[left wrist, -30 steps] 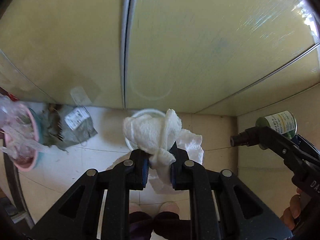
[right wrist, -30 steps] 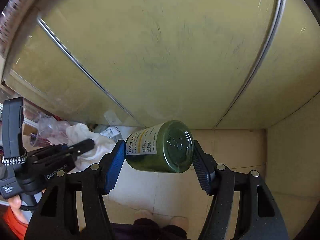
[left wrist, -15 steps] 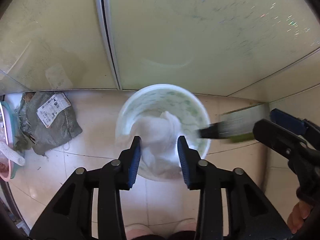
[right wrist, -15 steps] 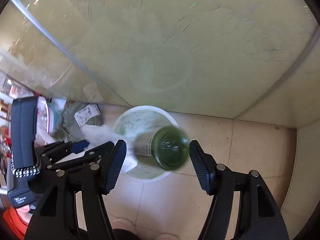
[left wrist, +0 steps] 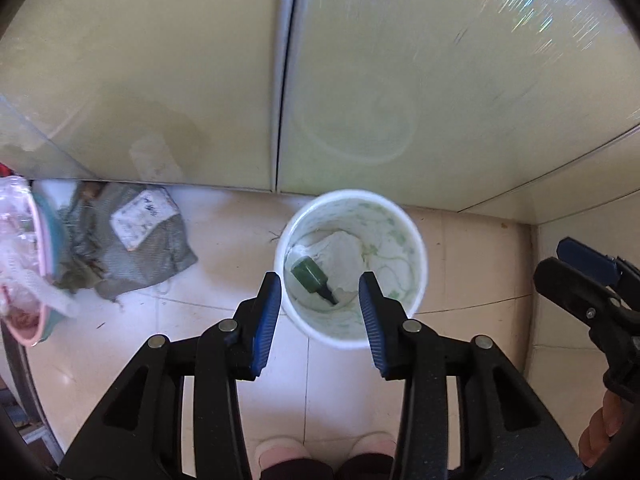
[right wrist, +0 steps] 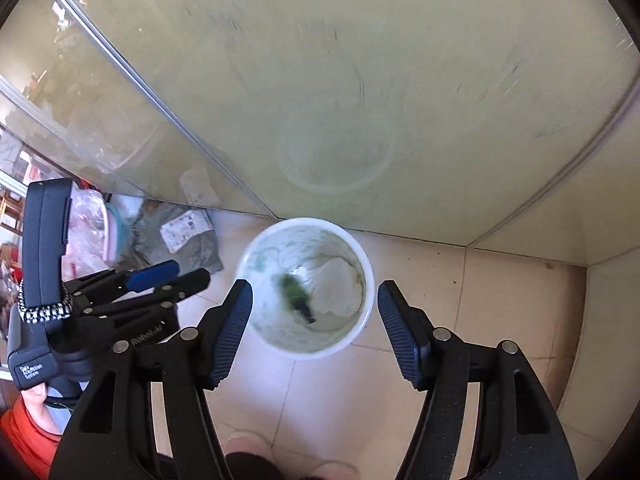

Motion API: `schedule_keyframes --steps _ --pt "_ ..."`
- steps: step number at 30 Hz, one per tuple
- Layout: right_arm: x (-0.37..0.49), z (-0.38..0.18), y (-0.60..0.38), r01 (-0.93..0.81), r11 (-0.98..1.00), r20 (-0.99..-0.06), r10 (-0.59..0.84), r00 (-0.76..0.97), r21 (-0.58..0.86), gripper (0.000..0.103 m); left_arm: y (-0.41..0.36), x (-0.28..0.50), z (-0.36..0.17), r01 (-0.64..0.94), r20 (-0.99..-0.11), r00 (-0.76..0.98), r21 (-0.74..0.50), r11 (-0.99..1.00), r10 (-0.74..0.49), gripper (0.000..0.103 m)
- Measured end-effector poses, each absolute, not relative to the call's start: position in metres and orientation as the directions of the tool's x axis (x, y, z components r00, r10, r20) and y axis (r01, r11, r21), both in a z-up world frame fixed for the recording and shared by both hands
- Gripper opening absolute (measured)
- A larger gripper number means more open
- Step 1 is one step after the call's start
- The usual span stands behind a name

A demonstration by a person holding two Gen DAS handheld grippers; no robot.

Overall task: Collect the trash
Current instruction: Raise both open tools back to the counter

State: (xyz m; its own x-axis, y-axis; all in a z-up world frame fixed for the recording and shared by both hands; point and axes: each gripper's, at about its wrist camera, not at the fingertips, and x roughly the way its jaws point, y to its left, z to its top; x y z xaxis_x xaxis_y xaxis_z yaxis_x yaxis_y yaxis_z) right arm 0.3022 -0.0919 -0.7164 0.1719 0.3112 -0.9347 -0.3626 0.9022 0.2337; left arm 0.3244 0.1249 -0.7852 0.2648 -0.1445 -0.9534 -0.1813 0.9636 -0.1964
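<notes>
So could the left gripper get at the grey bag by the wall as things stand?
Probably yes. The left gripper is open and empty above the bin, and the grey bag lies on bare floor to its left with nothing over it.

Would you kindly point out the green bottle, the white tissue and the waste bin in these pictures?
green bottle [left wrist: 309,276]: left wrist view, on its green body inside the bin.
white tissue [left wrist: 340,254]: left wrist view, on the middle of the crumpled wad.
waste bin [left wrist: 418,236]: left wrist view, on its white rim, right side.
</notes>
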Motion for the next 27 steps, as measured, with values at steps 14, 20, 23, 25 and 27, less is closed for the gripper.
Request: schedule_keyframes --steps 14,20,23,25,27 --pt "0.282 -0.429 -0.104 -0.348 0.904 -0.893 0.352 0.28 0.247 0.062 0.138 0.277 -0.48 -0.149 -0.913 0.39 -0.19 0.97 -0.119 0.04" --pt "0.274 -0.31 -0.108 -0.336 0.914 -0.855 0.353 0.381 0.227 0.064 0.139 0.267 -0.349 -0.112 -0.857 0.506 -0.175 0.978 -0.096 0.044" --pt "0.273 -0.267 -0.108 -0.314 0.929 -0.837 0.326 0.439 0.197 0.066 0.14 0.27 -0.305 -0.11 -0.831 0.551 -0.157 0.982 -0.071 0.044" --pt "0.272 -0.238 -0.109 -0.297 0.937 -0.823 0.311 0.476 0.182 0.066 0.144 0.275 -0.28 -0.1 -0.81 0.583 -0.155 0.983 -0.068 0.044" --pt "0.273 -0.221 -0.112 -0.285 0.943 -0.807 0.3 0.509 0.171 0.066 0.147 0.28 -0.255 -0.088 -0.791 0.608 -0.155 0.984 -0.07 0.044"
